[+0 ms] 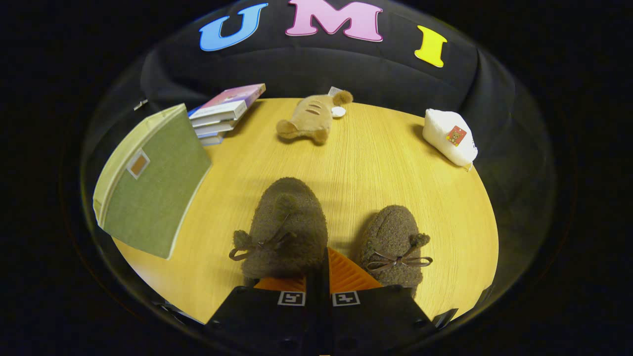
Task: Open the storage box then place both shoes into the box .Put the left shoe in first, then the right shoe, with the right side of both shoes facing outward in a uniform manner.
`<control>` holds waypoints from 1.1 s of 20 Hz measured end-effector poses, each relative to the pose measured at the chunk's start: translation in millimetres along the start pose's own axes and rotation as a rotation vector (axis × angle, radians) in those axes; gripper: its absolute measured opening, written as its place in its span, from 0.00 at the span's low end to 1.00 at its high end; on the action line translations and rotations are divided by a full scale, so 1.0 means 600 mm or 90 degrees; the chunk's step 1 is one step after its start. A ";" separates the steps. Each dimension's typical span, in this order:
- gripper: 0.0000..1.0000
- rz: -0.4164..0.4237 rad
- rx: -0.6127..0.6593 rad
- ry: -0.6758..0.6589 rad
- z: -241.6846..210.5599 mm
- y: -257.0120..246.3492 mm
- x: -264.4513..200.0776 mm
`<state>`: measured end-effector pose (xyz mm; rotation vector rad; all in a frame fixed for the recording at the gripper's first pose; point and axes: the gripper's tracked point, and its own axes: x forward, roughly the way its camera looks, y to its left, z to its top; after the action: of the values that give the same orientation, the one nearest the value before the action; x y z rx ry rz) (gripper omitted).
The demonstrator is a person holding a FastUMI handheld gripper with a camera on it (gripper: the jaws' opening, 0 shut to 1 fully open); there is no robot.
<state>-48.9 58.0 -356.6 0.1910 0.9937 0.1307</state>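
the hand-held gripper (319, 277) has its fingers pressed together, nothing held between them. two fuzzy brown shoes with bows stand on the wooden counter (376, 163) just ahead: the left shoe (287, 227) ahead and slightly left of the fingertips, the right shoe (393, 244) just to their right. the green storage box (153, 183) sits closed, farther off to the left. beyond lie stacked books (222, 111), a plush toy (311, 118) and a white pouch (450, 136).
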 end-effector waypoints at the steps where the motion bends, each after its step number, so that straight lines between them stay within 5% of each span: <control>1: 0.05 0.007 0.008 -0.009 0.016 0.009 -0.018; 12: 0.05 0.124 0.052 -0.112 0.254 0.212 -0.183; 22: 0.05 0.139 0.178 -0.053 0.299 0.459 -0.098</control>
<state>64.1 297.0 -152.8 0.5577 0.9033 0.1811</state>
